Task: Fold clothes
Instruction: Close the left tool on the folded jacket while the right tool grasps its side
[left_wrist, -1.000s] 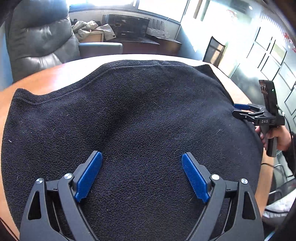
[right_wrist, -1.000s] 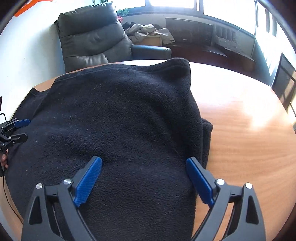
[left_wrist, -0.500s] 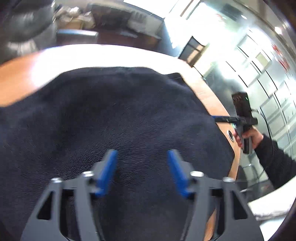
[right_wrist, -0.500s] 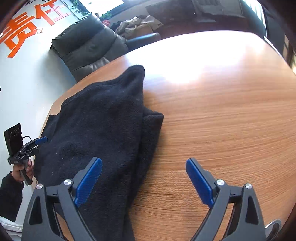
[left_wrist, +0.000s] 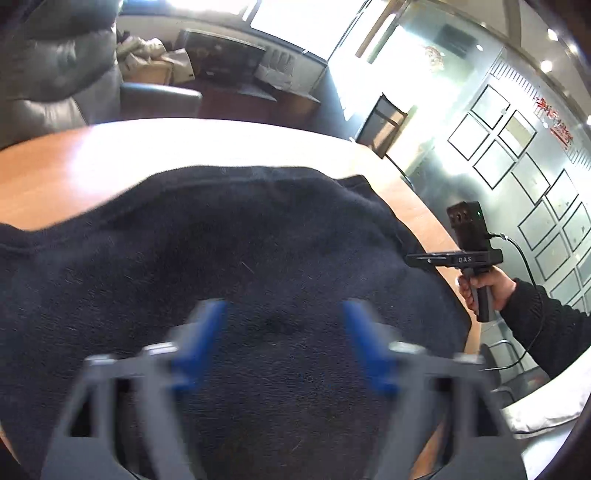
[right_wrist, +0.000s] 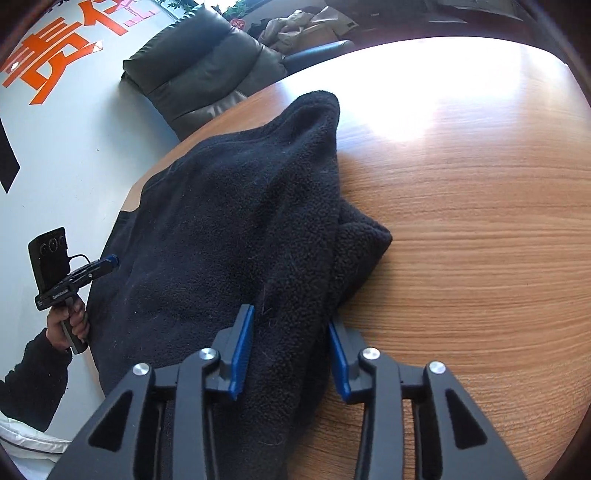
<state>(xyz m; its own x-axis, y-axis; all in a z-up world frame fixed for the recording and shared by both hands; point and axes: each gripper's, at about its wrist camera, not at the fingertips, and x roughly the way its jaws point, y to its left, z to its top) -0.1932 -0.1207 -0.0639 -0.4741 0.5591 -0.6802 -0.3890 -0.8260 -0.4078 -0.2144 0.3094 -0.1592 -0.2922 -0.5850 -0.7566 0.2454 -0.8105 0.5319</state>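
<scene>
Right gripper (right_wrist: 291, 354) is closing, its jaws either side of the fleece's (right_wrist: 229, 229) thick right edge, nearest the camera. Left gripper (left_wrist: 282, 339) is opening, blurred, nothing between its jaws, above the fleece lying on the table (right_wrist: 480, 240). Beyond sits a chair (right_wrist: 207, 70).

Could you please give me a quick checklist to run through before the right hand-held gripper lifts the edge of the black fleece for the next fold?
1. Fabric between the right hand-held gripper's blue pads: ok, the thick side fold of the black fleece sits there as the jaws close.
2. Firm grip on that fold: cannot tell, jaws are closing.
3. Left hand-held gripper free of cloth: ok, its jaws are opening above the fleece and nothing is pinched.
4. Wooden table beside the fleece bare: ok.
5. Number of layers caught: cannot tell.
</scene>
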